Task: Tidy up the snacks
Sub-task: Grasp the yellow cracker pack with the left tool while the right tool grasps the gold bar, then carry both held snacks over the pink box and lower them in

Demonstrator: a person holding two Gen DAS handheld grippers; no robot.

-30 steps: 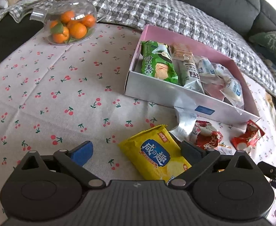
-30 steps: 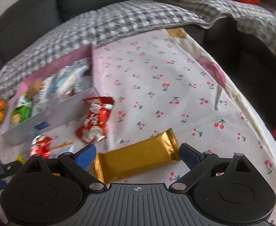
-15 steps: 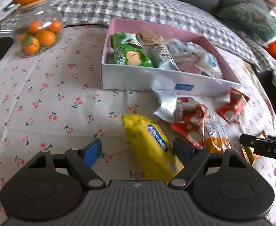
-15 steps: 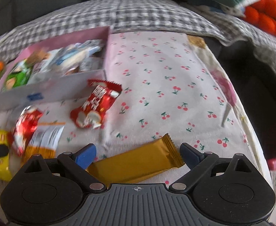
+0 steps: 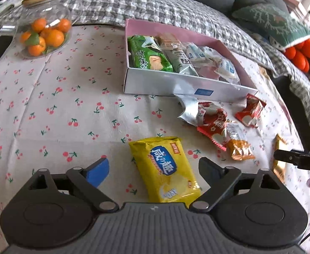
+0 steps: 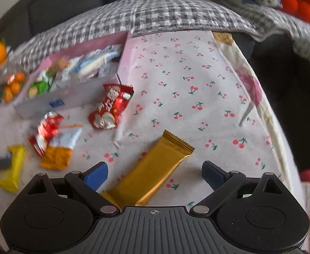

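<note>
A yellow snack pack [image 5: 165, 169] lies on the cherry-print tablecloth between the open fingers of my left gripper [image 5: 154, 170]. A gold bar wrapper [image 6: 152, 169] lies between the open fingers of my right gripper [image 6: 155, 172]. A pink-lined box [image 5: 172, 82] holds a green biscuit pack [image 5: 148, 55] and several other snacks. Red packets [image 5: 214, 124] and an orange packet [image 5: 239, 148] lie loose in front of the box. The box [image 6: 70, 97], a red packet [image 6: 110, 108] and the yellow pack [image 6: 13, 167] also show in the right wrist view.
A glass jar of small oranges [image 5: 44, 31] stands at the table's far left with a large orange on its lid. A checked blanket [image 5: 155, 4] covers the sofa behind. The table edge [image 6: 267, 110] drops off on the right. The right gripper's tip [image 5: 292, 158] shows at right.
The left gripper has shifted so the yellow pack sits centred between its fingers. The right gripper has swung, and the gold bar now lies more lengthwise between its fingers.
</note>
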